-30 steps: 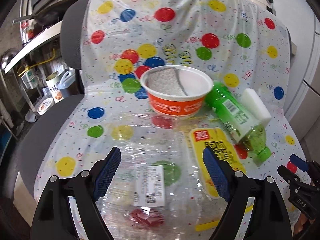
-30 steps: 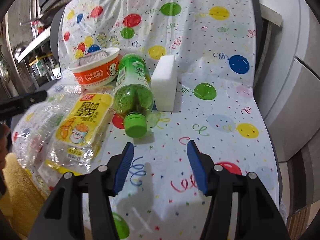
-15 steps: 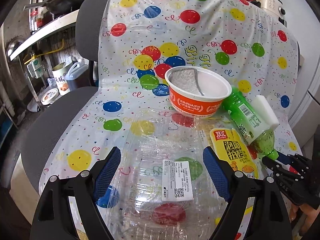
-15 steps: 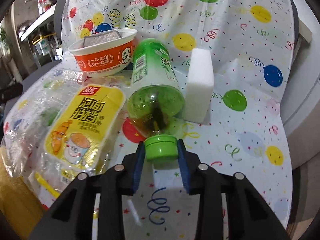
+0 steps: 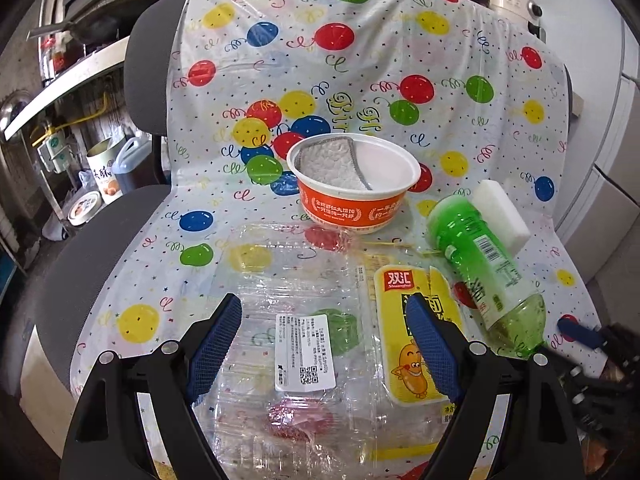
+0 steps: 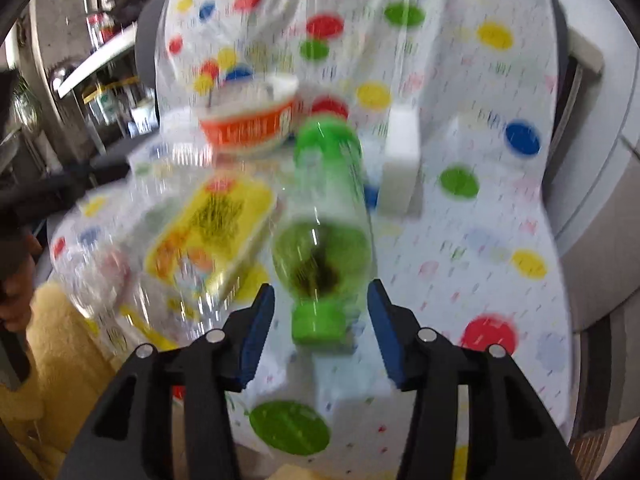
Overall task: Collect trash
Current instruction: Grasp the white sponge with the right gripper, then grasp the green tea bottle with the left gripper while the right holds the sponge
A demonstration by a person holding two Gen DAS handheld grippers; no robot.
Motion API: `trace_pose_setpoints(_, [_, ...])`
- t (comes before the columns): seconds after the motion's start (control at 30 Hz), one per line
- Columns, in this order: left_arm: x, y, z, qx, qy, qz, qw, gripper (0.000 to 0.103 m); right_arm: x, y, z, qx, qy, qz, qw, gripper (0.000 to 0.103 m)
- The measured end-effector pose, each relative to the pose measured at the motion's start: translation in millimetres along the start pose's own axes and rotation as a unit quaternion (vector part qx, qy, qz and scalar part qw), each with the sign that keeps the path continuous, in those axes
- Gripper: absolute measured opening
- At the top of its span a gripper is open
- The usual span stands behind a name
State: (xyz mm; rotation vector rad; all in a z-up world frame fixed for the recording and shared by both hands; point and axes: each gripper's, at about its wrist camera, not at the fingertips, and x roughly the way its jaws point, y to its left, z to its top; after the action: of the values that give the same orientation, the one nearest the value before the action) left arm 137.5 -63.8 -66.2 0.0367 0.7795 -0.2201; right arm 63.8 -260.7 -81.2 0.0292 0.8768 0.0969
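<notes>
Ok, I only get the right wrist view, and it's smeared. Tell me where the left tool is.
Observer: The left tool hangs open over the clear plastic box, with its fingers either side of the white label.
Operator: Report what's inside the orange bowl.
Observer: A grey-edged textured sheet leans against its left inner wall. The rest looks bare.
Operator: Check the bottle's label.
Observer: The green bottle shows a barcode facing up, beside the white sponge.
</notes>
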Motion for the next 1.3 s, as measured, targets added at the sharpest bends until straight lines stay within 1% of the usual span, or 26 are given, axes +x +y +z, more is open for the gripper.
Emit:
trace_pose_setpoints(0.07, [2,0,4,0.000,-0.002,0.002,1.0000,0.084,-6,-6,14,0.004,-0.026,-0.010,1.000,0.048])
trace_pose_setpoints(0.13, [5,1,10,-0.002,-0.007,0.003,1.0000,0.084,-4,-17,33,0.015,-0.044,-0.030,0.998,0.048])
trace_pose_setpoints(0.2, [7,0,15,-0.002,-0.010,0.004,0.9999,0.084,5,-27,48,0.027,-0.051,-0.034,0.998,0.048])
trace_pose_setpoints(0.3, [11,-1,19,-0.002,-0.012,0.001,0.9999,0.084,30,-40,64,0.040,-0.044,-0.044,0.997,0.048])
trace_pose_setpoints(0.43, [18,-1,19,0.005,-0.008,0.004,0.9999,0.084,62,-62,79,0.068,-0.036,-0.070,0.995,0.048])
trace_pose_setpoints(0.53, [23,1,18,0.004,-0.002,0.005,1.0000,0.084,76,-78,77,0.101,-0.027,-0.071,0.992,0.048])
trace_pose_setpoints(0.6, [25,0,17,0.006,0.001,0.004,1.0000,0.084,81,-86,77,0.110,-0.025,-0.077,0.991,0.048])
trace_pose_setpoints(0.63, [25,0,16,0.008,0.002,0.004,1.0000,0.084,83,-90,77,0.115,-0.024,-0.081,0.990,0.049])
trace_pose_setpoints(0.67, [25,-1,16,0.008,0.003,0.004,1.0000,0.084,85,-96,76,0.123,-0.023,-0.084,0.989,0.054])
trace_pose_setpoints(0.7, [25,-2,16,0.009,0.003,0.003,0.9999,0.084,87,-101,75,0.131,-0.019,-0.080,0.988,0.056])
trace_pose_setpoints(0.83, [25,-9,15,0.015,0.006,-0.003,0.9999,0.084,104,-118,66,0.173,0.012,-0.022,0.985,0.058])
trace_pose_setpoints(0.9, [23,-13,14,0.020,0.007,-0.005,0.9998,0.084,105,-119,62,0.183,0.017,-0.012,0.983,0.055])
trace_pose_setpoints(0.93, [23,-16,14,0.023,0.008,-0.005,0.9997,0.084,104,-118,60,0.179,0.017,-0.014,0.984,0.052])
trace_pose_setpoints(1.0, [22,-22,13,0.030,0.009,-0.007,0.9995,0.084,102,-117,58,0.173,0.017,-0.022,0.985,0.042])
trace_pose_setpoints(1.03, [21,-26,13,0.033,0.011,-0.009,0.9994,0.084,100,-116,58,0.172,0.016,-0.024,0.985,0.039])
trace_pose_setpoints(1.07, [21,-30,12,0.036,0.014,-0.012,0.9992,0.084,97,-116,57,0.170,0.013,-0.025,0.985,0.032])
trace_pose_setpoints(1.1, [20,-33,12,0.038,0.016,-0.015,0.9990,0.084,92,-116,57,0.170,0.008,-0.028,0.985,0.028])
trace_pose_setpoints(1.17, [18,-42,11,0.048,0.016,-0.020,0.9985,0.084,79,-117,56,0.163,0.000,-0.034,0.986,0.025])
trace_pose_setpoints(1.3, [15,-54,10,0.055,0.015,-0.028,0.9980,0.084,48,-117,49,0.133,-0.004,-0.085,0.987,0.025])
